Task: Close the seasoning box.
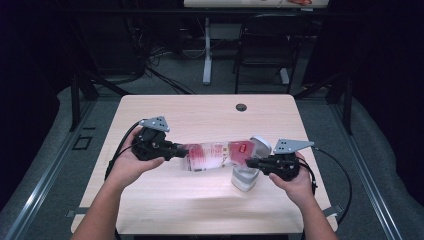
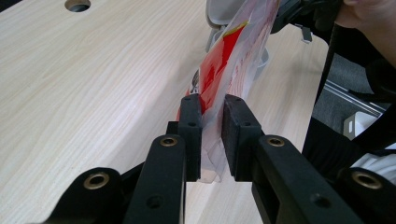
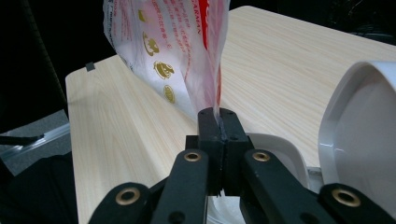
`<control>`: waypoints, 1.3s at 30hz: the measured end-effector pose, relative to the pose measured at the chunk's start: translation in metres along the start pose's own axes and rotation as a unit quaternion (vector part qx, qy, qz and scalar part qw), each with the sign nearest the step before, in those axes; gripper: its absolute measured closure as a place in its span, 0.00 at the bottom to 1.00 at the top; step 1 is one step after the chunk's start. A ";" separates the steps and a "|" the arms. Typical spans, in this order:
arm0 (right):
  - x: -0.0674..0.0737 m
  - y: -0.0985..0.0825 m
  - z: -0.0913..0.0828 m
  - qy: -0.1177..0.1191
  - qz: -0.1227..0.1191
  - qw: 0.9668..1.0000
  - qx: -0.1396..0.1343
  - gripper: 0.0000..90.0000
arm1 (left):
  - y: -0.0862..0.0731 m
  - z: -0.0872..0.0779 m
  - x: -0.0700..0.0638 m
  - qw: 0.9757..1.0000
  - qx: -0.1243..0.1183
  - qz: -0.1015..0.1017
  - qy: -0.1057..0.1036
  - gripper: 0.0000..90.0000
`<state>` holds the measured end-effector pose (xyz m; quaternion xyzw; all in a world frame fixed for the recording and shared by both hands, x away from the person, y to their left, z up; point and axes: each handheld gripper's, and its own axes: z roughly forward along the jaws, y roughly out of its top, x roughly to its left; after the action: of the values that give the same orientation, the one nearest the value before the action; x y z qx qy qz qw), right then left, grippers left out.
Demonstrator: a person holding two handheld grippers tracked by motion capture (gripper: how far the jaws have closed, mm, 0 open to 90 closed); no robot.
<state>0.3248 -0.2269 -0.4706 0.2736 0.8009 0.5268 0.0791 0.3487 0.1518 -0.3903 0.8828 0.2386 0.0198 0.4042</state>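
My left gripper (image 2: 212,135) and right gripper (image 3: 219,128) each clamp an end of the plastic bag (image 1: 215,155), stretched above the table (image 1: 200,115).

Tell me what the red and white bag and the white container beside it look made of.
Bag: thin glossy plastic film, semi-clear, creased and printed in red and gold; it folds flat between the jaws. Container: apparently hard moulded plastic, smooth white with a soft sheen and rounded rim; ceramic cannot be excluded.
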 end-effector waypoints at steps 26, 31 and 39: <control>0.011 0.031 -0.004 -0.033 -0.067 0.995 0.069 1.00 | -0.022 0.009 0.009 1.000 0.000 -0.012 -0.010 0.86; 0.015 0.038 -0.002 -0.040 -0.082 0.992 0.085 1.00 | -0.029 0.010 0.010 1.000 -0.002 -0.015 -0.012 0.86; 0.020 0.049 0.000 -0.043 -0.104 0.987 0.113 1.00 | -0.036 0.012 0.012 1.000 0.001 -0.015 -0.010 0.86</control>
<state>0.3254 -0.2019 -0.4235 0.2185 0.8750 0.4097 0.1370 0.3471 0.1689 -0.4260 0.8794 0.2482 0.0046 0.4062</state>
